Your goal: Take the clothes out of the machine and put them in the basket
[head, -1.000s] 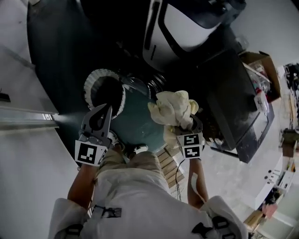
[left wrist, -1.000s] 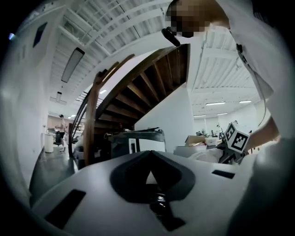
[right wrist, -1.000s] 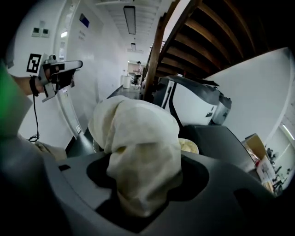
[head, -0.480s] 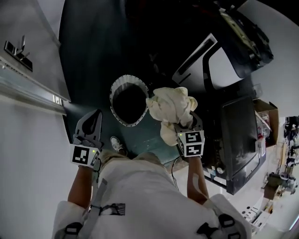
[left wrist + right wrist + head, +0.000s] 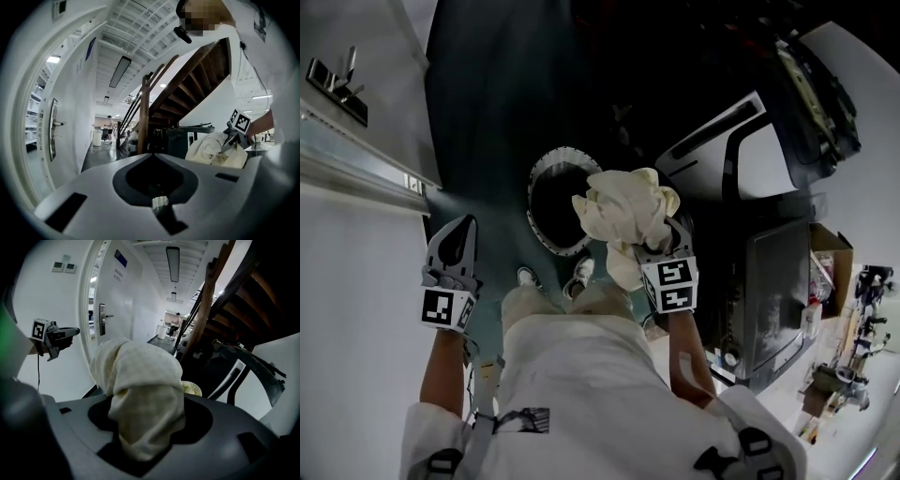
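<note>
A bundled cream cloth (image 5: 623, 206) hangs in my right gripper (image 5: 649, 246), whose jaws are shut on it; the cloth (image 5: 140, 380) hides the fingertips in the right gripper view. It sits over the right rim of the round basket (image 5: 536, 178), which has a white scalloped edge and a dark inside. My left gripper (image 5: 467, 225) is to the left of the basket, with its tips together and nothing in it. The left gripper view shows the cloth (image 5: 211, 147) off to the right. The machine's open door (image 5: 741, 159) is at the right.
A white wall with a door handle (image 5: 337, 75) and a metal rail (image 5: 356, 159) runs along the left. My feet (image 5: 579, 272) stand beside the basket. A cardboard box (image 5: 830, 248) and clutter lie at the far right. A wooden staircase (image 5: 187, 93) rises ahead.
The view has swung away from the machine, and the basket now lies at the centre. My right gripper carried the cloth over the basket's rim. The left gripper moved out to the basket's left.
</note>
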### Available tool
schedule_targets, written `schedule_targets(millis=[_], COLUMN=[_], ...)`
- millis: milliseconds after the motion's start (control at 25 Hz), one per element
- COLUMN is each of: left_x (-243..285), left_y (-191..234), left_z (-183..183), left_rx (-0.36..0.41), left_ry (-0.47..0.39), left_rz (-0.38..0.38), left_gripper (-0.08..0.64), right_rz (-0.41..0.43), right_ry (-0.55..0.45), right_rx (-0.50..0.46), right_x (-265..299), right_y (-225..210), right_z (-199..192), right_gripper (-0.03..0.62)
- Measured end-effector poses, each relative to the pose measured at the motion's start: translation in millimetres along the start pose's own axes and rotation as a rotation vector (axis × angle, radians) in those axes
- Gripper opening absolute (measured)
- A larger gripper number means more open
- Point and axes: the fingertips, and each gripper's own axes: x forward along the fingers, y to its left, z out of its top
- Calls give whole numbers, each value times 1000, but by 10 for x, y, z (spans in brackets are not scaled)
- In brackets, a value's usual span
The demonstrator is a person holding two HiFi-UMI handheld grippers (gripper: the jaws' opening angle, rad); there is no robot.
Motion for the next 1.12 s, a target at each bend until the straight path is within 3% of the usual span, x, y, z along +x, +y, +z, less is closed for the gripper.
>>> schedule_targets(millis=[120, 280, 600, 880, 1120], left_x=[131, 285, 601, 808, 986], left_y=[-29, -153, -256, -249, -184], left_z=[16, 34, -147, -648, -1289], left_rx=[-8, -77, -88, -138, -178], left_ry=[-8, -12, 34, 77, 108], left_rz=[45, 119, 147, 204, 205], left_gripper=[12, 12, 12, 12, 12], right_rz=[59, 134, 273, 407, 406], right_ry=[-3, 3, 59, 145, 238], right_rx=[-26, -52, -60, -22, 42], right_x=[268, 534, 1187, 2053, 3037], right_y=[-22, -93, -36, 322, 555], right_z=[72, 140, -29, -468, -1128], right_gripper=[299, 299, 299, 302, 303])
